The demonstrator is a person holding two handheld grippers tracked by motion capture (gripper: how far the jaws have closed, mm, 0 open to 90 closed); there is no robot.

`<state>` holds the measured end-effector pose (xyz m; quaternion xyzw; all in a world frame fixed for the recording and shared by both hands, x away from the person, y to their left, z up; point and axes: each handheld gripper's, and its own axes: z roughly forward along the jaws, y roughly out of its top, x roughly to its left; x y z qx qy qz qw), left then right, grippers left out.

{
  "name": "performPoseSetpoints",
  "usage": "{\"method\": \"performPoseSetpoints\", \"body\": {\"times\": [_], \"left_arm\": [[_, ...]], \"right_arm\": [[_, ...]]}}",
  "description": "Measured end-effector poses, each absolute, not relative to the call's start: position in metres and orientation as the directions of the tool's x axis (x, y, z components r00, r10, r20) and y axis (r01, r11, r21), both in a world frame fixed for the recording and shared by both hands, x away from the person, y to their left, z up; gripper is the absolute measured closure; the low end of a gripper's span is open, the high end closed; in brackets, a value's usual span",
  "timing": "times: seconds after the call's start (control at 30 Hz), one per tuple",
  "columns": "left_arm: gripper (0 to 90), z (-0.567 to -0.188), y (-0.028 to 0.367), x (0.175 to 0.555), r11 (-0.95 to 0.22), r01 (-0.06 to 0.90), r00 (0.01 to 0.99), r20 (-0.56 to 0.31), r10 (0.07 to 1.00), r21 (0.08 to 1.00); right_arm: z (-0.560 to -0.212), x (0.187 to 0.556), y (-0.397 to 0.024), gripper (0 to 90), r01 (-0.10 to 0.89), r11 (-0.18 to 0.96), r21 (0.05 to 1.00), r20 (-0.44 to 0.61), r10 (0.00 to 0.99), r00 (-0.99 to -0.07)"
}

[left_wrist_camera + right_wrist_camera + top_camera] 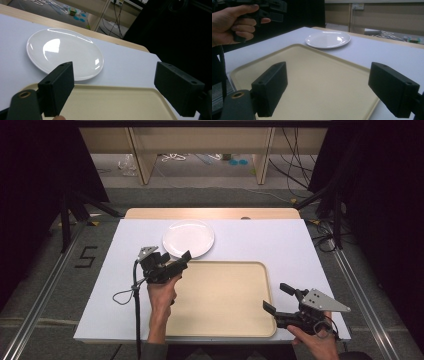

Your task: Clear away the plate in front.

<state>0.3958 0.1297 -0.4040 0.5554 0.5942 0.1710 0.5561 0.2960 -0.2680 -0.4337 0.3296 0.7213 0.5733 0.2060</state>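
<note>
A white empty plate [188,238] lies on the white table top, just beyond the far left corner of a beige tray [220,297]. My left gripper [179,262] hovers over that tray corner, pointing at the plate, open with nothing between its jaws. In the left gripper view the plate [65,52] lies ahead past the tray rim [112,87]. My right gripper [277,298] is at the tray's near right corner, open and empty. The right gripper view looks across the tray [312,80] to the plate [327,39], with the other hand and the left gripper [259,10] at the upper left.
The white table cover [260,240] has bare space right of the plate and left of the tray. A cable [125,295] loops from the left gripper over the table's left side. Dark stands and curtains flank the table; shelving legs stand behind.
</note>
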Motion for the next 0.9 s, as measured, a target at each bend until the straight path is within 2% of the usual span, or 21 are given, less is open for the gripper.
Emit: {"method": "performPoseSetpoints", "body": {"times": [0.23,0.33,0.47,0.7,0.9], "left_arm": [[16.1,-0.405,0.130,0.419,0.331,0.480,0.204,-0.470,0.859,0.812],[16.1,-0.407,0.131,0.429,0.351,0.501,0.191,-0.497,0.846,0.791],[16.1,-0.412,0.127,0.442,0.330,0.526,0.181,-0.483,0.857,0.784],[16.2,-0.428,0.132,0.475,0.356,0.561,0.106,-0.491,0.864,0.747],[16.4,-0.448,0.156,0.497,0.437,0.610,0.051,-0.583,0.811,0.661]], "right_arm": [[-0.434,0.296,-0.267,16.5,0.241,0.129,0.962,0.080,0.712,-0.697],[-0.434,0.296,-0.267,16.5,0.244,0.127,0.961,0.084,0.711,-0.698],[-0.435,0.296,-0.265,16.5,0.247,0.104,0.963,0.102,0.709,-0.698],[-0.435,0.296,-0.265,16.5,0.226,0.122,0.966,0.077,0.702,-0.708],[-0.434,0.296,-0.266,16.5,0.240,0.147,0.959,0.072,0.696,-0.715]]}}
